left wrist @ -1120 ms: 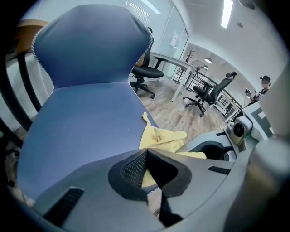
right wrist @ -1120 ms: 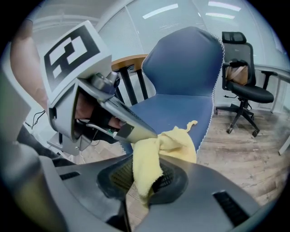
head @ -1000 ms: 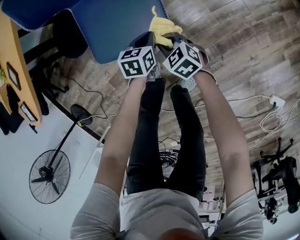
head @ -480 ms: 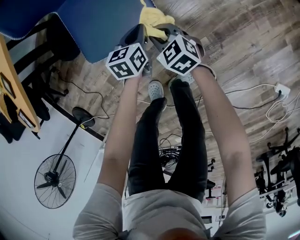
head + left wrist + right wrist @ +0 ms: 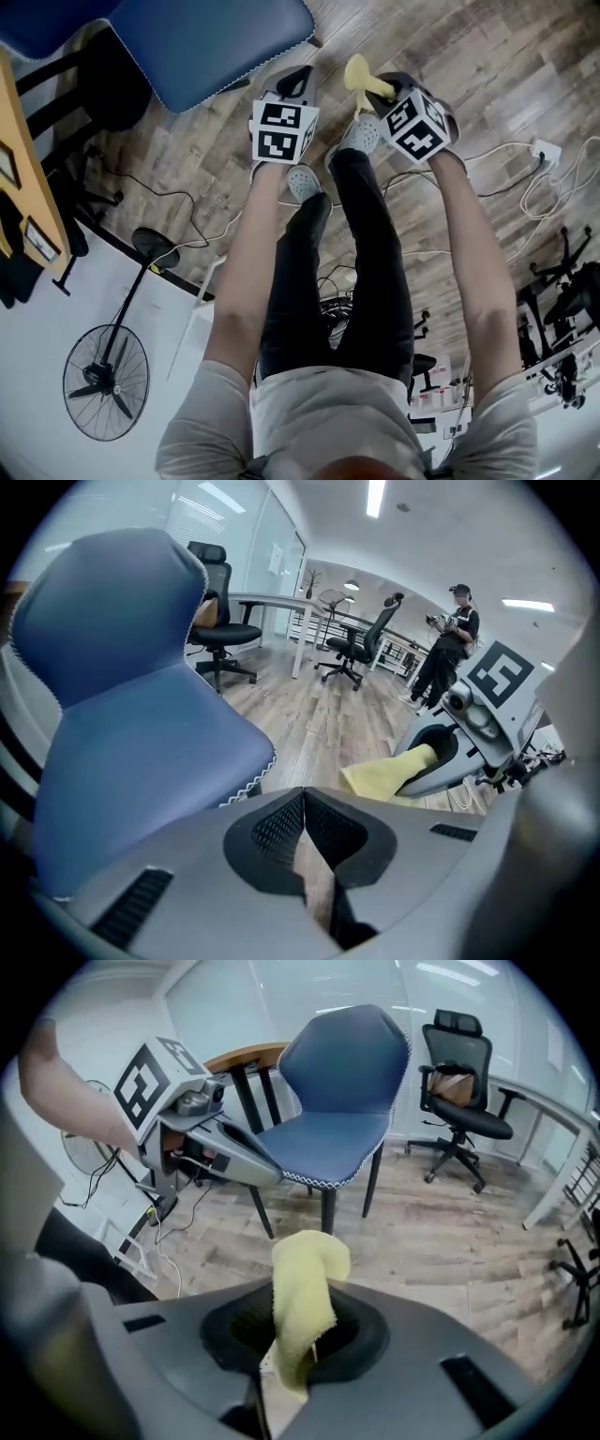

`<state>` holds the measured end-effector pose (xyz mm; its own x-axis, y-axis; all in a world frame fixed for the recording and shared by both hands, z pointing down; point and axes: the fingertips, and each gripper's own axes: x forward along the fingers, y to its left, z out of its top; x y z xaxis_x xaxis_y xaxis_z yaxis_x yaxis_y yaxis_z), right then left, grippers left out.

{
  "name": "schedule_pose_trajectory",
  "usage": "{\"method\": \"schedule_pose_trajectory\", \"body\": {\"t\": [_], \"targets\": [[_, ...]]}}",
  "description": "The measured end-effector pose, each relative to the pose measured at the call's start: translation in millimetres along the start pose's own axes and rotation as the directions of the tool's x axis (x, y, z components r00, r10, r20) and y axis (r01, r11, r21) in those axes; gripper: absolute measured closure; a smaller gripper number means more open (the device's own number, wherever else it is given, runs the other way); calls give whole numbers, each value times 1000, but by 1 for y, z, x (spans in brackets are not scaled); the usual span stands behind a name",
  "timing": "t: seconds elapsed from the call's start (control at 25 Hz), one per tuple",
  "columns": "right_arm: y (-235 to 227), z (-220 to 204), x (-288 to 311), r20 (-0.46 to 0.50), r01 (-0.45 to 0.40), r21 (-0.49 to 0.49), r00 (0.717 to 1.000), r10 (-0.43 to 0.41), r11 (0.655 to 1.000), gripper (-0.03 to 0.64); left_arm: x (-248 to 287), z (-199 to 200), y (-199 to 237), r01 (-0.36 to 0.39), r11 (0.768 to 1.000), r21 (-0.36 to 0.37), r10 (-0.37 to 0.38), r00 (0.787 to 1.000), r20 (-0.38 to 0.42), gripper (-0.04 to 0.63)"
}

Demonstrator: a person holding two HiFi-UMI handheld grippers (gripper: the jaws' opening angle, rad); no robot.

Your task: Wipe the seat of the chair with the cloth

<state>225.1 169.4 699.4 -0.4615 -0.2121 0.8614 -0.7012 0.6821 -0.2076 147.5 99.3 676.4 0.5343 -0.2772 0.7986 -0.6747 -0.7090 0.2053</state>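
The blue chair seat point(image 5: 216, 47) fills the top left of the head view. My right gripper point(image 5: 375, 89) is shut on the yellow cloth point(image 5: 361, 73) and is held over the wooden floor, to the right of the seat and clear of it. In the right gripper view the cloth point(image 5: 302, 1293) sticks up out of the right gripper point(image 5: 295, 1340), with the chair point(image 5: 337, 1129) standing ahead. My left gripper point(image 5: 298, 82) is just off the seat's near edge. Its tip point(image 5: 305, 799) is shut on nothing, with the chair point(image 5: 141, 733) to its left.
A standing fan point(image 5: 101, 366) and a wooden desk point(image 5: 28, 178) are on the left. Cables and a power strip point(image 5: 544, 150) lie on the floor at right. Black office chairs point(image 5: 464, 1091) and a standing person point(image 5: 450, 644) are farther off. The person's shoes point(image 5: 305, 178) are below the grippers.
Both grippers have drawn back from the chair seat and shifted right. The cloth has come off the seat with the right gripper and now hangs over the floor.
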Motion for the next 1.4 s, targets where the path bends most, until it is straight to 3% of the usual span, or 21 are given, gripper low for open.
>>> {"method": "schedule_pose_trajectory", "body": {"t": [0.24, 0.4, 0.56, 0.76, 0.92, 1.12, 1.28, 1.4], "targets": [[72, 42, -48, 36, 20, 105, 999, -24, 994, 552, -108, -9, 5, -28, 999, 18, 27, 1000, 15, 569], [114, 90, -93, 149, 20, 217, 987, -53, 976, 552, -188, -17, 16, -57, 998, 16, 56, 998, 28, 569], [140, 128, -153, 283, 28, 366, 949, -140, 930, 552, -268, -13, 24, -76, 995, -71, 84, 990, 113, 569], [187, 161, -212, 371, 27, 463, 902, -221, 886, 552, -362, -26, 27, -89, 980, -180, 122, 976, 181, 569], [217, 183, -254, 430, 5, 518, 863, -266, 856, 551, -419, -29, 27, -94, 949, -300, 170, 956, 239, 569], [250, 194, -293, 463, -8, 573, 828, -316, 820, 551, -483, -19, 32, -77, 892, -446, 243, 913, 328, 569], [266, 205, -316, 476, -2, 638, 787, -392, 770, 551, -514, -6, 23, -25, 886, -462, 216, 906, 365, 569], [287, 220, -322, 478, 16, 634, 778, -407, 773, 551, -529, -1, 14, -9, 902, -433, 181, 916, 359, 569]]}}
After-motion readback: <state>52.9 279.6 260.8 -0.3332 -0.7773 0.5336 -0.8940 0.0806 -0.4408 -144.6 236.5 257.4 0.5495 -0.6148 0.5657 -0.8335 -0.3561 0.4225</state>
